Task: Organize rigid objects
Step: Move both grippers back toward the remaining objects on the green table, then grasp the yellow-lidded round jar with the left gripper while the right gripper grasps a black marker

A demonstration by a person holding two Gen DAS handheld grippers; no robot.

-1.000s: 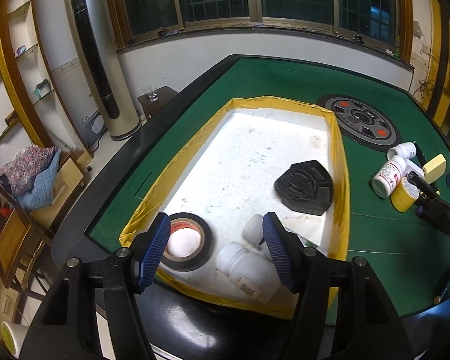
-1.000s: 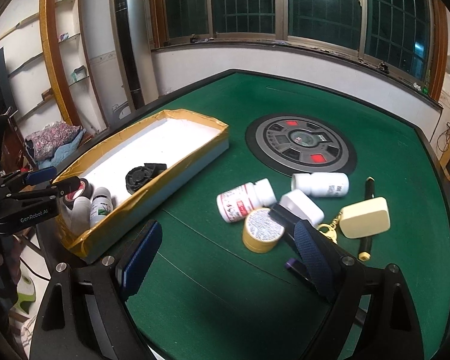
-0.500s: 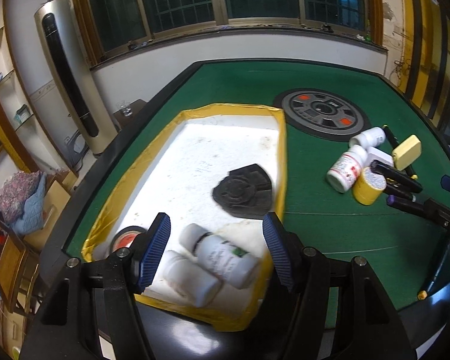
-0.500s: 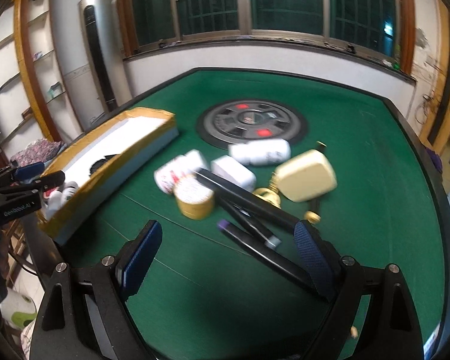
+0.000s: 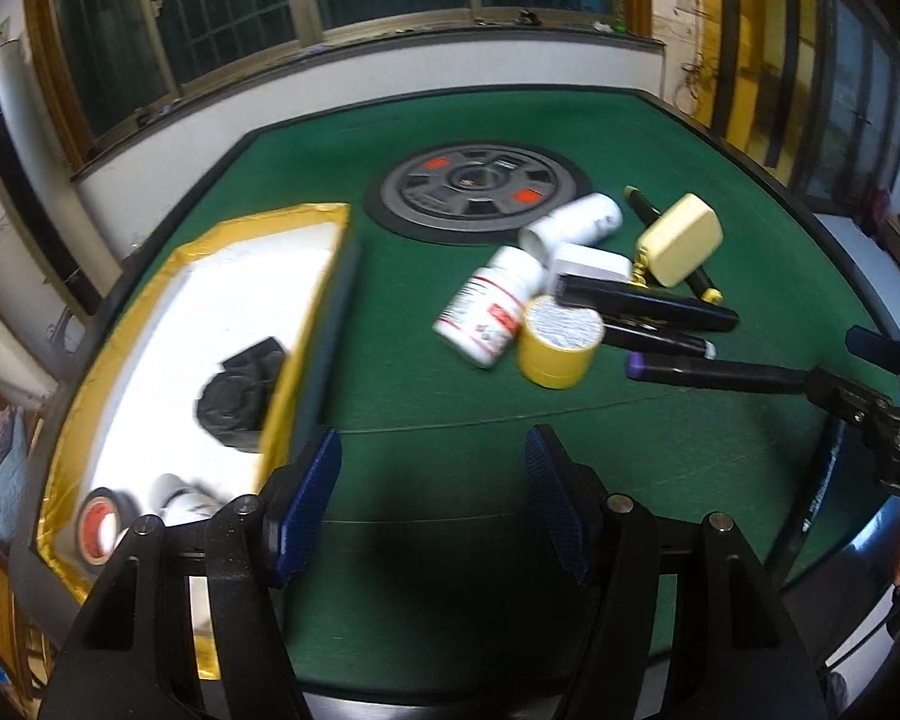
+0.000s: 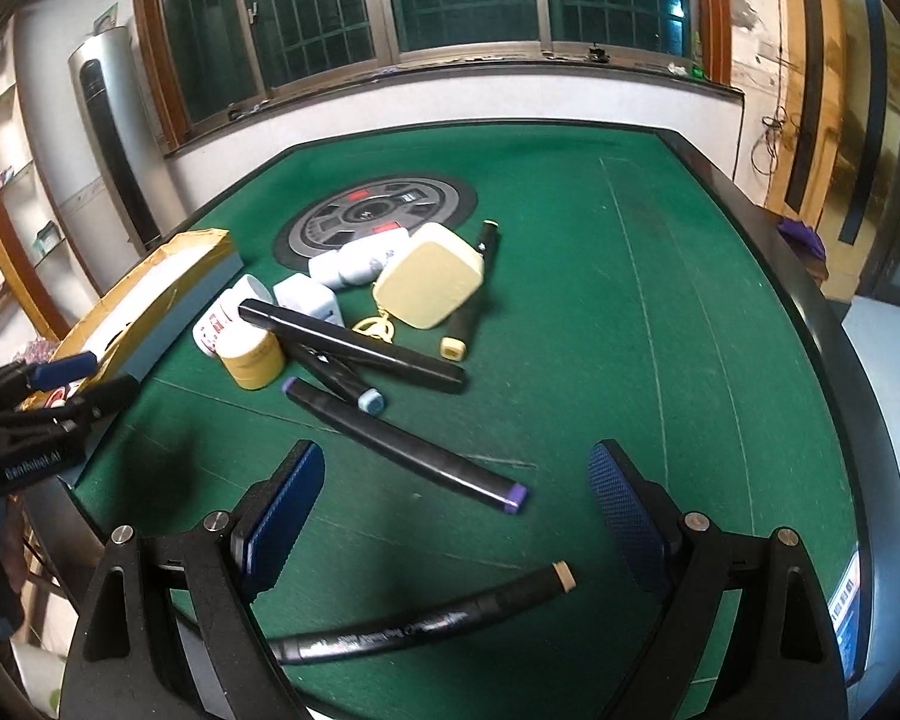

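Centrally, the loose items are lying in a cluster on the green table, near the round grey hub at its middle. In the right wrist view a yellow tape roll is sitting at about 9 o'clock of the cluster, touching a red-labelled white bottle. A second white bottle and a small white box are lying just beyond. A cream square fob is resting at about 1 o'clock, partly over a yellow-capped marker. Three black markers are crossing one another below; the purple-capped marker is reaching toward 5 o'clock. Another black pen is lying apart, nearest the camera.

The yellow-edged tray is standing at 9 o'clock of the cluster, holding a black disc, a red-and-black tape roll and a white bottle, blurred.

The left gripper is hovering over bare felt beside the tray, jaws parted and empty. The right gripper is hanging over the markers, jaws spread wide, gripping nothing.
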